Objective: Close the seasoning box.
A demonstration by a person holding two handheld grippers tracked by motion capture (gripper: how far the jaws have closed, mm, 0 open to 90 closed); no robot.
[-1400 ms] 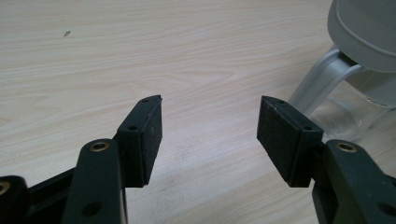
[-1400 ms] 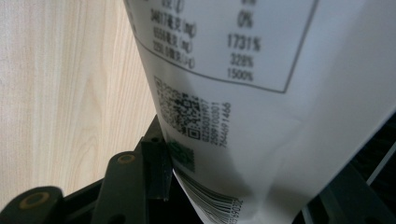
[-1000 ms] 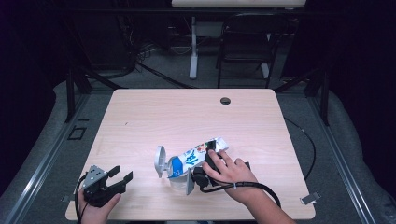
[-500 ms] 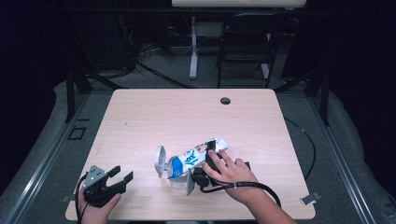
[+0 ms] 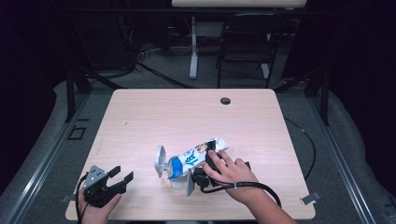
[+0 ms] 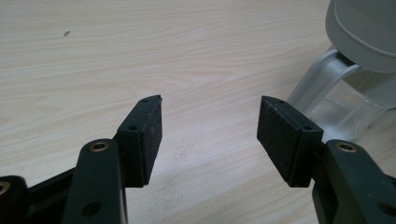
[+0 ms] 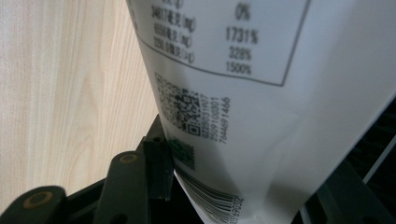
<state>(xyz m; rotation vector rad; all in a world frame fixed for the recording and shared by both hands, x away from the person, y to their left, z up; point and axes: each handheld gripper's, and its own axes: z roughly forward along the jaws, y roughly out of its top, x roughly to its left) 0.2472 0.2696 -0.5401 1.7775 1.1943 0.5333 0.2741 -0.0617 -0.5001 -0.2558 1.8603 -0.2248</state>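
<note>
- High view: a printed pouch lies tilted low in the middle of the frame, its mouth over a clear jug with a grey lid swung open. Judged from this, pouring is in hand and not finished; emptying the pouch and setting it down are left.
- The right gripper lies under the right hand, lower centre, forearm coming up from the bottom edge. The left gripper rests at lower left on the table, well apart from the jug, pointing right.
- Left gripper view: jaws spread wide, nothing between them; the jug's handle stands at upper right.
- Right gripper view: the pouch sits between the jaws, gripped, the left pad pressing its printed side.
</note>
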